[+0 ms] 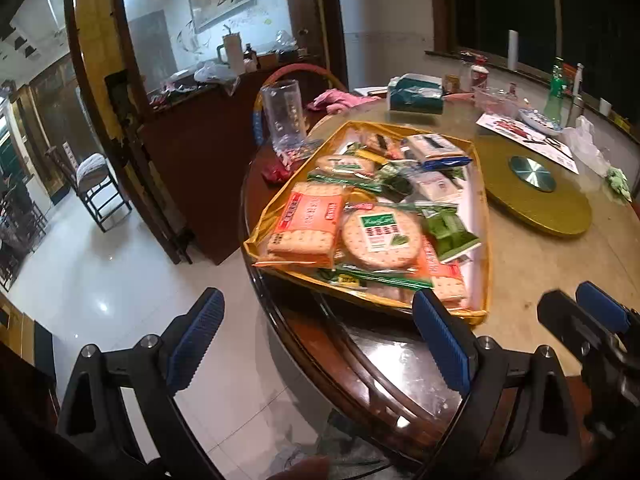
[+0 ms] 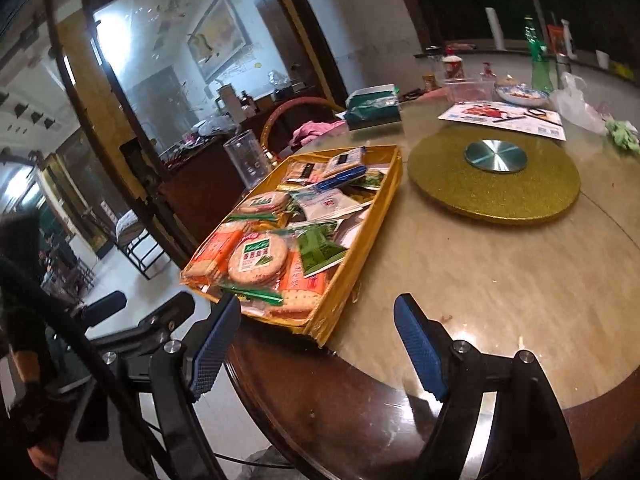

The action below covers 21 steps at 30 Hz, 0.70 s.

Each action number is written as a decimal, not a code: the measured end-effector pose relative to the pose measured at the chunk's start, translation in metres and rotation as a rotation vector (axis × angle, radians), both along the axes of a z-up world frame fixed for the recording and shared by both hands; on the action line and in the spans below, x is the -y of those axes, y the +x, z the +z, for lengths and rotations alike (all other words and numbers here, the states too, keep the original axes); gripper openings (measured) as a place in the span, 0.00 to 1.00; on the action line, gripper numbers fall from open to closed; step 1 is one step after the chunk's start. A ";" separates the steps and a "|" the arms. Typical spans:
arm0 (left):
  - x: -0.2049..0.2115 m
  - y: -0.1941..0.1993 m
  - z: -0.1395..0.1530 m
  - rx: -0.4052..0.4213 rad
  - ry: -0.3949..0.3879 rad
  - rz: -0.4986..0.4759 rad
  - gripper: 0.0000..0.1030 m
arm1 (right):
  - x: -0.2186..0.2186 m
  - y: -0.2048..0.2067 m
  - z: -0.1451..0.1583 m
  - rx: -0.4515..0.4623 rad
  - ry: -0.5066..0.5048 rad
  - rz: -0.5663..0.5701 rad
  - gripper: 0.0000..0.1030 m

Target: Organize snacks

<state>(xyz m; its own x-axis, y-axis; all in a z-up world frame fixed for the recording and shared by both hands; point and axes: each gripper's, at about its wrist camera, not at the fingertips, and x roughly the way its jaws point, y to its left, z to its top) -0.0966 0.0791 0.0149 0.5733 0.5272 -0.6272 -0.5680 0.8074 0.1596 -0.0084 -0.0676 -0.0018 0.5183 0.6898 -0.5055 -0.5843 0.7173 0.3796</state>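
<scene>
Near the surface [image 2: 500,280] edge lies a gold tray [image 1: 482,240] full of snack packets [image 1: 380,236]: cracker packs, green sachets. Left gripper [image 1: 320,344] and right gripper [image 2: 320,344] hover before it, fingers wide, holding nothing

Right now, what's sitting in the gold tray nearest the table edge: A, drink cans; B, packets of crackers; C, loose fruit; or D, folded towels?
B: the gold tray holds wrapped cracker packets, including a round cracker pack with a green label beside an orange cracker pack.
</scene>
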 end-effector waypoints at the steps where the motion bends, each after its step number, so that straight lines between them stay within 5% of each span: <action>1: -0.002 0.001 -0.001 -0.002 0.000 0.005 0.92 | -0.003 -0.001 -0.001 0.006 -0.006 0.011 0.77; 21: -0.036 0.035 -0.032 -0.078 -0.053 0.034 0.92 | -0.037 0.014 -0.018 0.002 -0.079 0.050 0.77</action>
<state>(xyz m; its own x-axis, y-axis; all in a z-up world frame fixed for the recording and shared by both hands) -0.0618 0.1146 -0.0172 0.5041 0.5101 -0.6969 -0.5826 0.7965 0.1616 0.0060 -0.0309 -0.0193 0.4853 0.6731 -0.5581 -0.6208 0.7147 0.3222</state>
